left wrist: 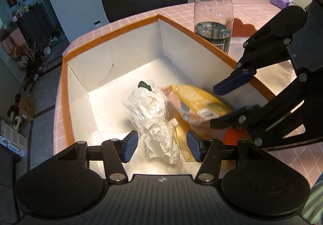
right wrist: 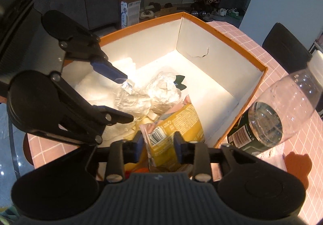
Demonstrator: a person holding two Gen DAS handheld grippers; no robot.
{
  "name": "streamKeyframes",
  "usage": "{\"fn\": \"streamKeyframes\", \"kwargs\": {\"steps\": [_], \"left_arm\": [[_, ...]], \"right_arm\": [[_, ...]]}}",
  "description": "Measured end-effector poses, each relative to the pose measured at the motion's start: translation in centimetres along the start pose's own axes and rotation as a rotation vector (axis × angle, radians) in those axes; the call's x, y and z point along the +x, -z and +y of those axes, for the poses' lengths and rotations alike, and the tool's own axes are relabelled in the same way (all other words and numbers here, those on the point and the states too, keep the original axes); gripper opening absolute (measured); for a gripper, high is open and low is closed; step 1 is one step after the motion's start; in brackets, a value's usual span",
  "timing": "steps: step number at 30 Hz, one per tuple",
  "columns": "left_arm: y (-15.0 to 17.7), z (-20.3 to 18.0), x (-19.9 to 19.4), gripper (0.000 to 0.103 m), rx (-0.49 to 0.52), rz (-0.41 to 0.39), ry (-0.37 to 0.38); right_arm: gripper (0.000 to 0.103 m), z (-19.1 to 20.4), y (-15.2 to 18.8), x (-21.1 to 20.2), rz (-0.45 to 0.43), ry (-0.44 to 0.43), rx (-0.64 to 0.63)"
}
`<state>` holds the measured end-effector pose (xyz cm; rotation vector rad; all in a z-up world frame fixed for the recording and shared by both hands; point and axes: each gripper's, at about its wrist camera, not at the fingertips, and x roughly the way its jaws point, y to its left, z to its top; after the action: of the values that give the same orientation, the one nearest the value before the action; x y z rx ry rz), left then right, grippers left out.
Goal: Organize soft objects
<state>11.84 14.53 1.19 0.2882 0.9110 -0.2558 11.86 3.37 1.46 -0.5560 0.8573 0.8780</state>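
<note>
An orange-rimmed white box (left wrist: 129, 29) (right wrist: 238, 49) stands on the pink checked table. In it lies a clear plastic bag of white crumpled stuff (left wrist: 155, 120) (right wrist: 149, 94) with a dark green bow. My left gripper (left wrist: 161, 145) (right wrist: 125, 100) is open over the box, its pads either side of that bag's near end. A yellow and pink snack packet (left wrist: 199, 104) (right wrist: 171, 132) lies between the pads of my right gripper (right wrist: 158, 145) (left wrist: 232, 100), which is open inside the box's right side; the packet is blurred.
A clear plastic bottle (left wrist: 214, 9) (right wrist: 278, 112) with a dark label stands just outside the box's right wall. White paper towel (left wrist: 276, 75) and a purple tissue pack (left wrist: 280, 0) lie on the table. Black chairs (left wrist: 145, 1) stand behind it. White padding (right wrist: 94, 85) lies in the box.
</note>
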Motion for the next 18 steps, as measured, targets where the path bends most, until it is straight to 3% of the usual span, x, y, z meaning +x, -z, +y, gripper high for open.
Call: {"fn": "streamKeyframes", "kwargs": {"steps": [6, 13, 18], "left_arm": [[0.1, -0.3, -2.2, 0.07, -0.014, -0.057, -0.023], [0.3, -3.2, -6.3, 0.07, -0.043, -0.257, -0.051], [0.3, -7.3, -7.7, 0.07, -0.018, -0.384, 0.0]], "right_arm": [[0.051, 0.3, 0.8, -2.5, -0.067, 0.046, 0.009], [0.062, -1.2, 3.9, -8.2, -0.232, 0.107, 0.142], [0.069, -3.3, 8.6, -11.6, -0.324, 0.183, 0.301]]}}
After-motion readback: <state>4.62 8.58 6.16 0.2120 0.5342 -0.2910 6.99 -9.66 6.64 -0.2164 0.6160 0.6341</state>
